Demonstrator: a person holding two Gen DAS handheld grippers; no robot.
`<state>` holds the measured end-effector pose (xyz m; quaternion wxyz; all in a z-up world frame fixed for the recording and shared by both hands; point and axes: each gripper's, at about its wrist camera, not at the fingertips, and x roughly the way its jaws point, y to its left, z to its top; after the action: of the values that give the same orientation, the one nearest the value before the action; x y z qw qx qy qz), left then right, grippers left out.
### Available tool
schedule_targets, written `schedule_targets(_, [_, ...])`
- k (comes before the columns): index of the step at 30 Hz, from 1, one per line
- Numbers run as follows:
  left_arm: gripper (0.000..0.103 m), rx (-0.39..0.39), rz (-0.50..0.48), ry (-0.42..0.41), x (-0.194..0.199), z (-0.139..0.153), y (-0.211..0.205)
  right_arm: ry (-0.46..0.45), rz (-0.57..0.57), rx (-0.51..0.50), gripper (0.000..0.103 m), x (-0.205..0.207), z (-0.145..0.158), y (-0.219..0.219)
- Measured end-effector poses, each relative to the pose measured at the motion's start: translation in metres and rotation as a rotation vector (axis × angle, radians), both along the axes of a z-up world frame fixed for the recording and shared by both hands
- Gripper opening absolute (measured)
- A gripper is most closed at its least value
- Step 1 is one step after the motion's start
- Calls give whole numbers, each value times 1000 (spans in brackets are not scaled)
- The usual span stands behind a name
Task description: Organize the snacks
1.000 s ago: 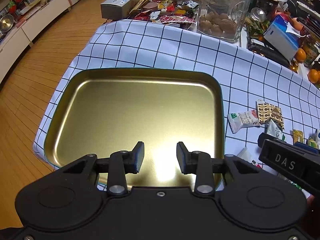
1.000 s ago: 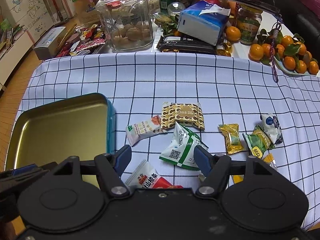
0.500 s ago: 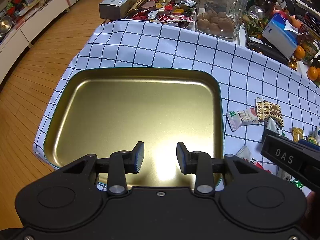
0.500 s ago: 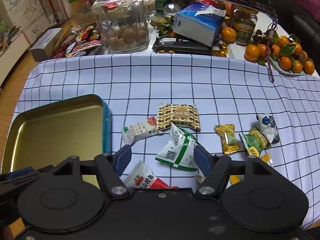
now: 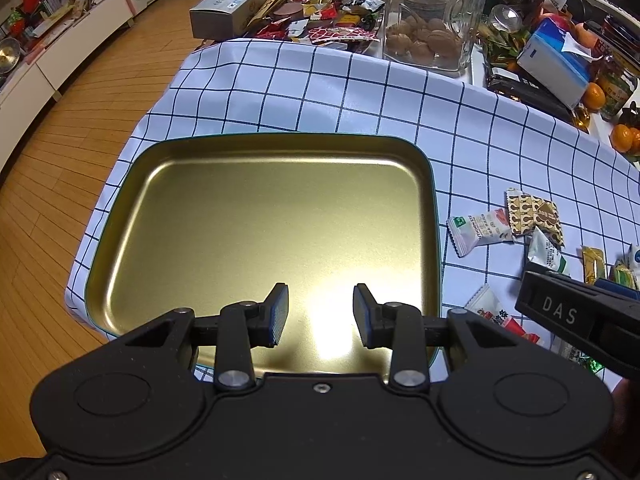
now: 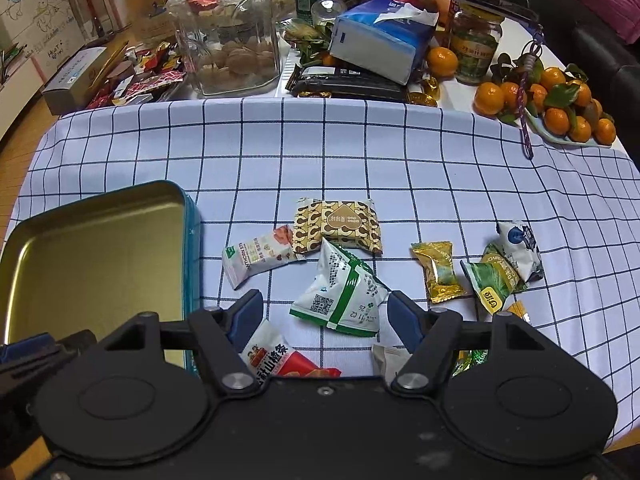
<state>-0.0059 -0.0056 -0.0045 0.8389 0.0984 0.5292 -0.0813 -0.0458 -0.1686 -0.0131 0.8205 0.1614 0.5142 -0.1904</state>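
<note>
A gold-lined tin tray with a teal rim (image 5: 430, 184) (image 6: 191, 240) lies empty on the checked cloth at the left. My left gripper (image 5: 320, 314) hovers open over the tray's near edge, nothing between its fingers. Several wrapped snacks lie to the tray's right: a white-and-green packet (image 6: 340, 296), a brown-patterned packet (image 6: 340, 226), a small white bar (image 6: 260, 256) (image 5: 478, 230), a gold candy (image 6: 436, 272), a green candy (image 6: 490, 284). My right gripper (image 6: 324, 312) stands open just above the white-and-green packet. A red-and-white packet (image 6: 280, 358) lies under its left finger.
Behind the cloth stand a glass jar of walnuts (image 6: 228, 28), a blue tissue pack (image 6: 384, 36), a jar (image 6: 476, 48) and a dish of tangerines (image 6: 560, 104). Loose wrappers and a grey box (image 5: 228, 8) sit at the far left. The wooden floor (image 5: 60, 140) drops off left of the table.
The right wrist view has tipped slightly, so the snacks sit a little lower and nearer the fingers. The left gripper stays over the tray, jaws unchanged.
</note>
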Motion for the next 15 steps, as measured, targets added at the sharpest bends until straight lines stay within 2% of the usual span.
schedule_targets(15, [44, 10, 17, 5, 1, -2, 0, 27, 3, 19, 72, 1, -1, 0])
